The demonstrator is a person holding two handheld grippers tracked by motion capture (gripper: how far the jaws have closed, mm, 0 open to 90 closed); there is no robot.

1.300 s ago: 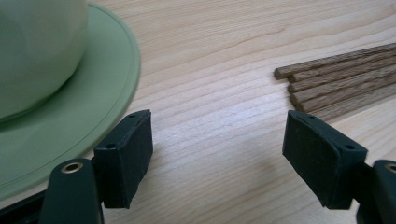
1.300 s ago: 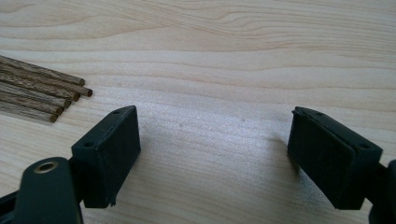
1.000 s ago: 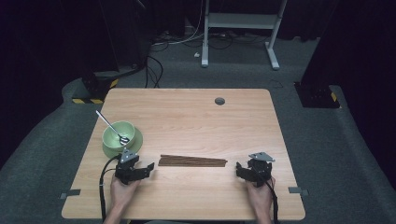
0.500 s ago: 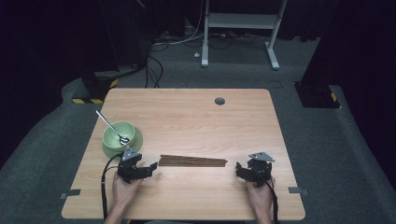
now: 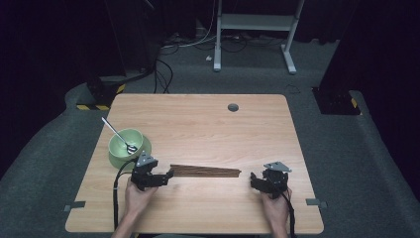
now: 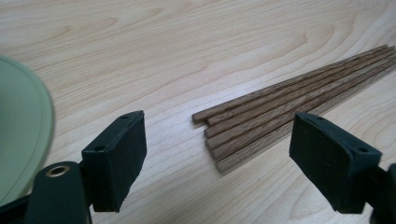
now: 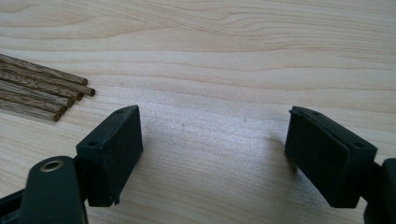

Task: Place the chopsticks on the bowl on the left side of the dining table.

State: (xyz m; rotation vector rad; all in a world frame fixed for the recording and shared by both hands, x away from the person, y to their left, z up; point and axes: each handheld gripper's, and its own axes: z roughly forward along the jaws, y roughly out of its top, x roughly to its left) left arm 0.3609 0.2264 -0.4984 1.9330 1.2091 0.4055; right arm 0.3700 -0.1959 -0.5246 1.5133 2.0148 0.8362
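Observation:
A bundle of several dark wooden chopsticks [image 5: 205,171] lies flat across the near middle of the table. My left gripper [image 5: 170,174] stands open at the bundle's left end; in the left gripper view the thick ends of the chopsticks [image 6: 285,105] lie on the wood between and just beyond the jaws of the gripper [image 6: 233,156]. My right gripper [image 5: 252,179] is open too, just right of the bundle's thin end. In the right gripper view the chopstick tips [image 7: 44,91] lie off to the left and only bare wood sits inside the gripper [image 7: 215,149].
A light green bowl [image 5: 126,145] with a metal spoon [image 5: 119,135] in it stands at the table's left, just behind my left hand; its rim [image 6: 23,126] edges the left gripper view. A round cable hole [image 5: 233,107] sits near the far edge of the wooden table [image 5: 208,124].
My left gripper has slid a little to the right, up to the left end of the chopsticks. The right gripper has stayed put.

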